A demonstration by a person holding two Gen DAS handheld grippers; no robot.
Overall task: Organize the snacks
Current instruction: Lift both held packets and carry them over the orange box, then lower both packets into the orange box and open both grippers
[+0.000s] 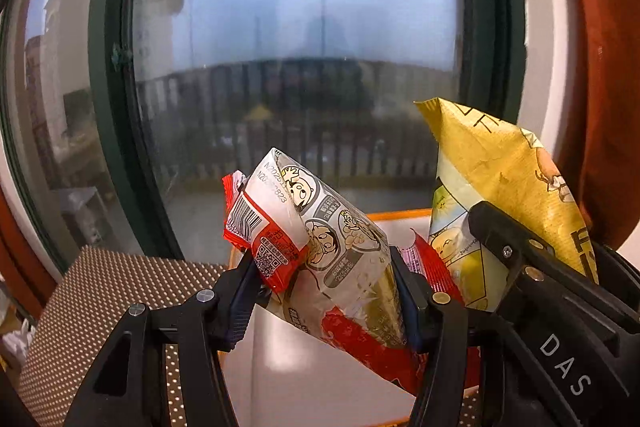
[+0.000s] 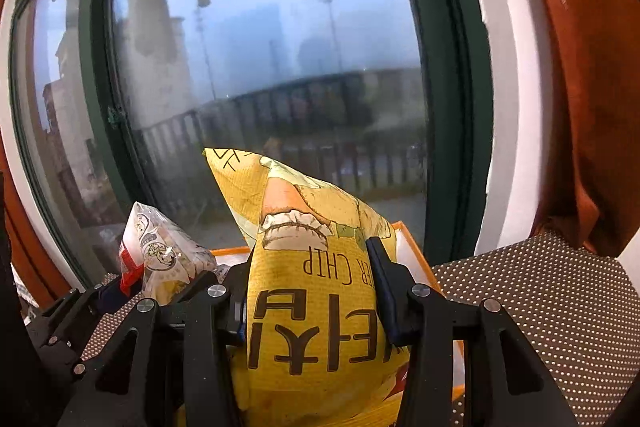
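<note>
Red-and-clear cartoon snack packet (image 1: 340, 259) at lower centre of left view, tilted, top corner up-left, sealed. Yellow chip bag (image 2: 316, 307) at lower centre of right view, upright, puffed, print upside down. Both above orange-rimmed tray (image 1: 400, 214).

Worktop (image 2: 560, 307): covered in a brown cloth dotted with small white spots, set against a window.
On it: a white tray with an orange rim (image 1: 400, 215), seen between the cloth's left and right parts.
</note>
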